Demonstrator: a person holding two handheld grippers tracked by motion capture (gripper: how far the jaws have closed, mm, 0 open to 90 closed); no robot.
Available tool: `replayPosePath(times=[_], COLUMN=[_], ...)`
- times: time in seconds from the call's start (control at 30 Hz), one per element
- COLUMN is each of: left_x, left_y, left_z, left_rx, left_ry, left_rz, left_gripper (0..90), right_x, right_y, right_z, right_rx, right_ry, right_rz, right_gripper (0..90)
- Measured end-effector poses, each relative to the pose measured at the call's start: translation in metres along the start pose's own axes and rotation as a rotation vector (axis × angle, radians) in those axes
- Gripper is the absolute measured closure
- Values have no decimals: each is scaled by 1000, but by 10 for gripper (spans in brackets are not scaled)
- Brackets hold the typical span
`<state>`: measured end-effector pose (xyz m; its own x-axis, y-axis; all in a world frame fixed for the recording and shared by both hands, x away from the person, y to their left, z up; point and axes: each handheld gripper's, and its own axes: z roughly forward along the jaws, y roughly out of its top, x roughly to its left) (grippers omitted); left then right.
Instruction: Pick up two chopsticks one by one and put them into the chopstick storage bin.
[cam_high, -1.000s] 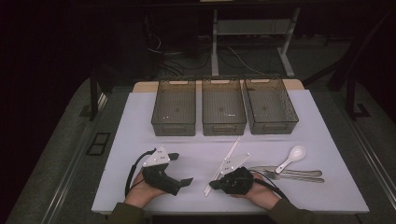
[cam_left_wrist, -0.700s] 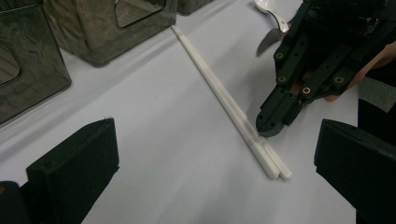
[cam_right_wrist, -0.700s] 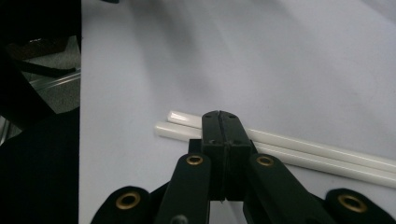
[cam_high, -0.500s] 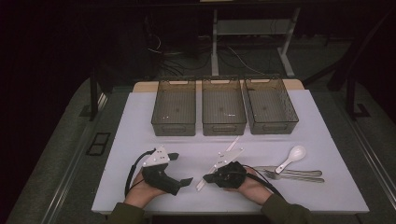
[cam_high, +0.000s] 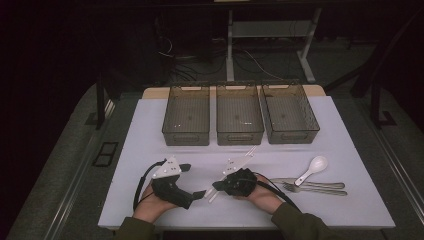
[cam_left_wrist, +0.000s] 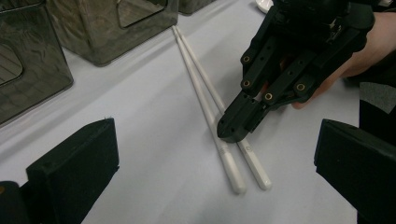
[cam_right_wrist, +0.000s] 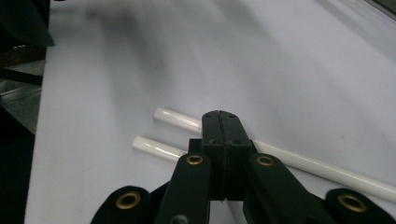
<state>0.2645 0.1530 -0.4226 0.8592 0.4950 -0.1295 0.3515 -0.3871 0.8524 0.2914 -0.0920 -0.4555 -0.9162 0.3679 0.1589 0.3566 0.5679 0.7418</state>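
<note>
Two white chopsticks (cam_high: 248, 155) lie side by side on the white table, slanting from the middle bin toward the front edge. My right gripper (cam_high: 216, 186) is shut, jaws pressed together with nothing between them. Its tip rests over the chopsticks (cam_right_wrist: 299, 161) near their thick ends. The left gripper view shows the right gripper (cam_left_wrist: 235, 127) coming down on the pair of chopsticks (cam_left_wrist: 201, 88). My left gripper (cam_high: 193, 181) stands open just left of those ends, its black fingers (cam_left_wrist: 74, 168) wide apart on either side of them.
Three dark see-through bins (cam_high: 186, 121) (cam_high: 239, 120) (cam_high: 290, 119) stand in a row at the back of the table. A white spoon (cam_high: 312, 169) and metal cutlery (cam_high: 315, 188) lie to the right of my right hand.
My right gripper has slid left along the chopsticks toward the left gripper, staying shut. The left gripper has not moved.
</note>
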Motion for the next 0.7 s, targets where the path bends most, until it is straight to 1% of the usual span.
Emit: replayPosePath(times=[0.1,0.13,0.17,0.33,0.47,0.5,0.53,0.57,0.63,0.7], left_x=[0,0,1,1,1,1,1,0,0,0], left_y=[0,0,0,0,0,0,0,0,0,0], left_z=[0,0,0,0,0,0,0,0,0,0], left_rx=[-2,-2,0,0,3,3,3,-1,-2,-1], left_ry=[0,-1,0,2,4,4,4,4,4,5], left_rz=[0,0,1,4,0,1,1,1,2,2], left_gripper=[0,0,0,0,0,0,0,0,0,0], right_x=[-1,0,0,1,0,-1,-1,-3,-6,-8], right_y=[1,2,2,3,1,0,0,-3,-7,-11], right_z=[-2,-6,-6,-26,-46,-50,-50,-60,-69,-77], right_rx=[-7,-27,-27,-37,-58,-66,-66,-76,-90,-89], right_ry=[0,5,5,9,10,2,2,-16,-27,-45], right_rz=[-2,6,6,8,22,25,25,39,55,61], right_gripper=[896,897,897,889,785,724,724,625,525,458])
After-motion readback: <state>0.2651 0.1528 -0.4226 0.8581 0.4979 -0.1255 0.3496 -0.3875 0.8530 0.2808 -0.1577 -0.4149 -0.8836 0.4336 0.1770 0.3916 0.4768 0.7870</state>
